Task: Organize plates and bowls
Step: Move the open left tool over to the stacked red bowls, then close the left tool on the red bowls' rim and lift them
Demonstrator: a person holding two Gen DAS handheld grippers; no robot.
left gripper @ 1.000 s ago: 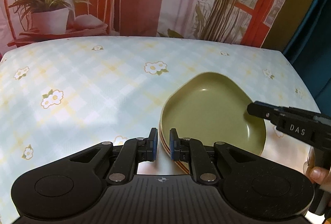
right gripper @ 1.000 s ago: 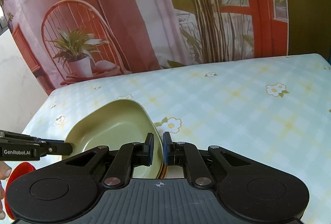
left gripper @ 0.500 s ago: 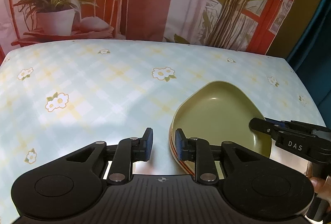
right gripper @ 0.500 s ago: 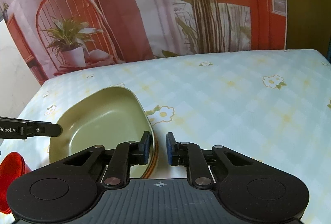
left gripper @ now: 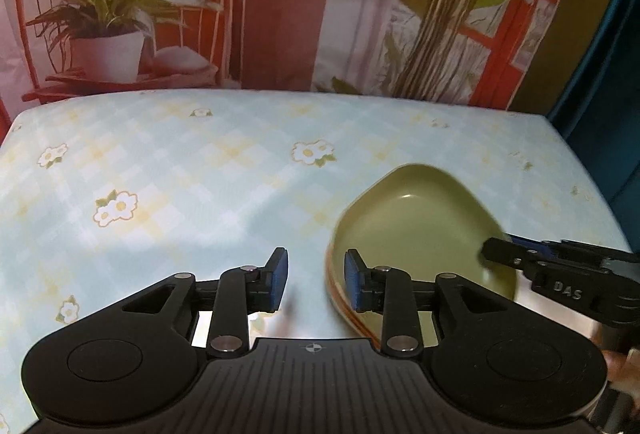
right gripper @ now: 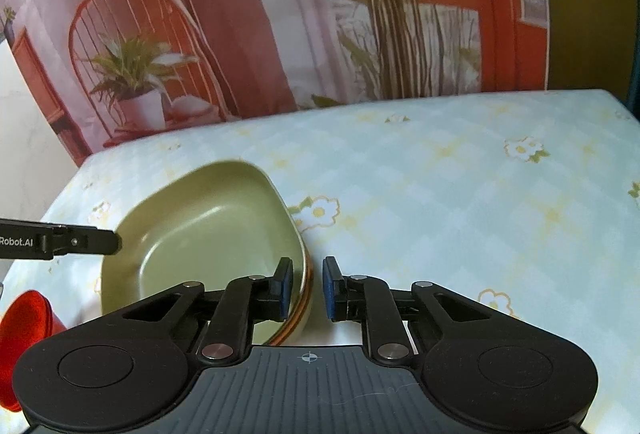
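Blue-padded jaws of the left gripper (left gripper: pixel 314 278) stand apart astride the near rim of the olive-green rounded-triangular plastic bowl (left gripper: pixel 416 218); the right gripper (right gripper: pixel 307 286) likewise gapes across the opposite rim, clamping nothing. That bowl tops a nested stack with orange edges beneath, resting on the floral checked tablecloth (left gripper: pixel 180 185), so stacking appears largely done. Only the right view shows a red plastic dish (right gripper: pixel 22 330) apart, seemingly left unsorted.

A printed plant-and-chair backdrop (left gripper: pixel 280 1) hangs behind the floral-clothed table (left gripper: pixel 180 169).
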